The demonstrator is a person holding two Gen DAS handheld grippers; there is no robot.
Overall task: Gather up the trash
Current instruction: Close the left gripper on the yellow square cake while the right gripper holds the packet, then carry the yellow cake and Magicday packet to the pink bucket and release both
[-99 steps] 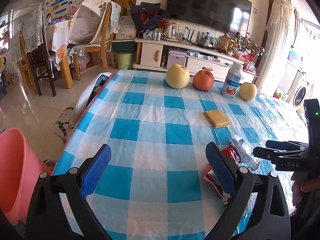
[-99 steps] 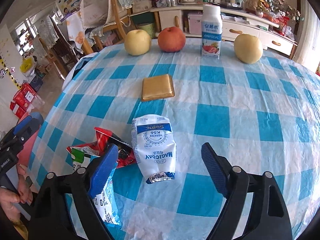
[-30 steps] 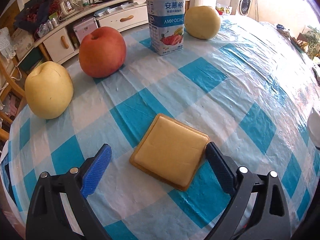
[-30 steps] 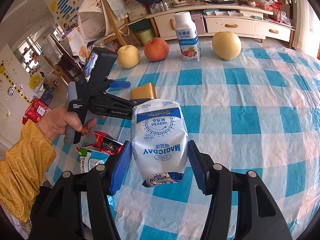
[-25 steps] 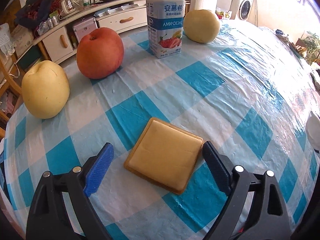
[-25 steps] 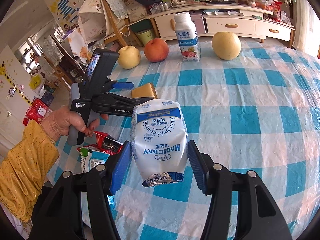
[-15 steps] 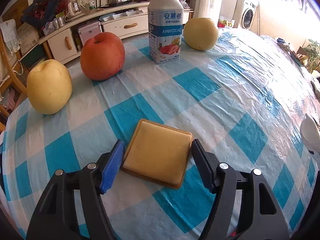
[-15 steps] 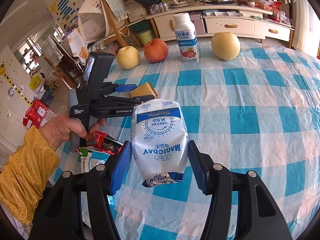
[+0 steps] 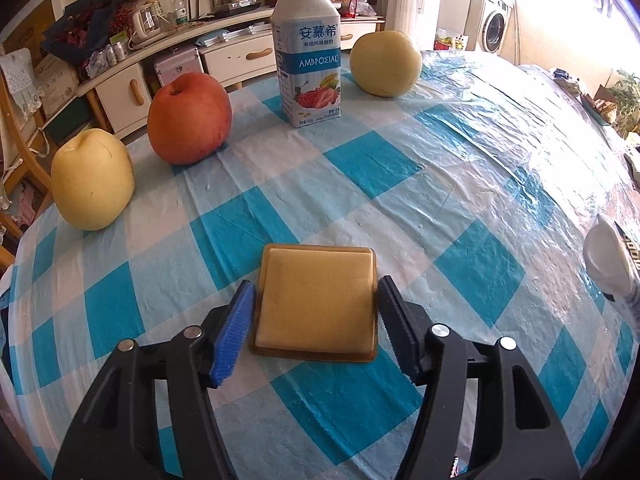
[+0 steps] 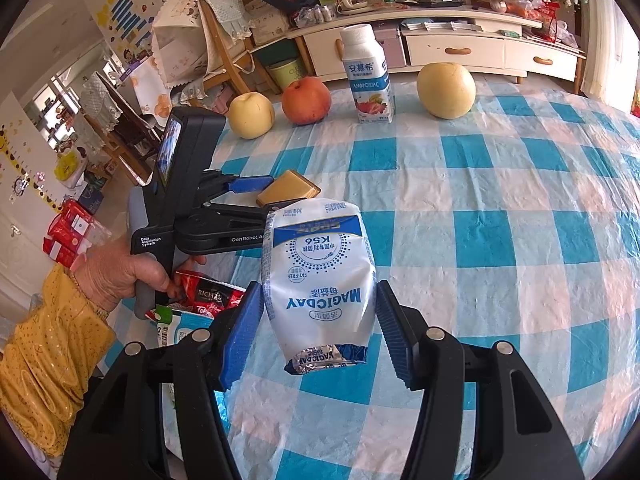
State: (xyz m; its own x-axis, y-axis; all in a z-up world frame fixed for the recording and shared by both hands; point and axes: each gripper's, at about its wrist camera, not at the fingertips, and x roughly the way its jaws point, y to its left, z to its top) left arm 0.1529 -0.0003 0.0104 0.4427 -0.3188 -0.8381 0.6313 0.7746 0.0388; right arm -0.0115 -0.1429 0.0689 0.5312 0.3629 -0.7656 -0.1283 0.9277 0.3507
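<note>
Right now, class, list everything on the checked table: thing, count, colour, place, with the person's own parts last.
Tablecloth: one, blue-and-white checked, covering the table.
Pears: two, yellow, at the far row's ends.
Apple: one, red, beside the left pear.
Yoghurt bottle: one, white-blue, upright between apple and right pear.
Flat packet: one, golden, mid-table.
Milk pouch: one, white-blue, lifted.
Wrappers: red and white-blue, near edge.
Left gripper: closed against the flat packet's sides.
Right gripper: shut on milk pouch.
</note>
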